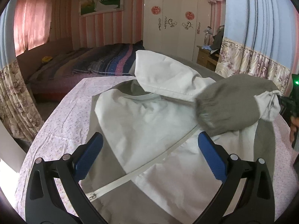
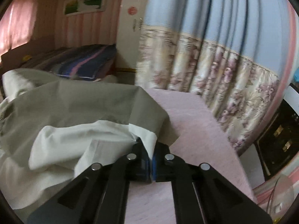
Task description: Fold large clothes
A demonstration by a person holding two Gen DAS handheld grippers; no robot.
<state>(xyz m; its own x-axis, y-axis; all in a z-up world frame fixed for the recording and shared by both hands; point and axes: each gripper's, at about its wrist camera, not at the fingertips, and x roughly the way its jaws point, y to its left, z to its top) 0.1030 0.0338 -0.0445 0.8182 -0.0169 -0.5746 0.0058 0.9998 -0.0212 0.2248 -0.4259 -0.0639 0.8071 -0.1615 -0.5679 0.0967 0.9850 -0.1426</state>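
White-and-grey jacket lies spread on the floral tabletop. Right tongs are clamped on its sleeve cuff, lifted over the jacket, apparently to fold it inward. Left tongs hover wide open above the zip, gripping nothing.

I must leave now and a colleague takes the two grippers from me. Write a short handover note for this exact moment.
Left gripper: open, holding nothing, above the jacket.
Right gripper: shut on the sleeve cuff, which is lifted off the table.
Jacket: grey and white, lies open with its white lining up on the floral tablecloth; its zipper runs diagonally between the left fingers.
Done: right sleeve picked up and hanging over the jacket body.
Left: lay that sleeve flat across the body, fold in the other side, then fold the body.
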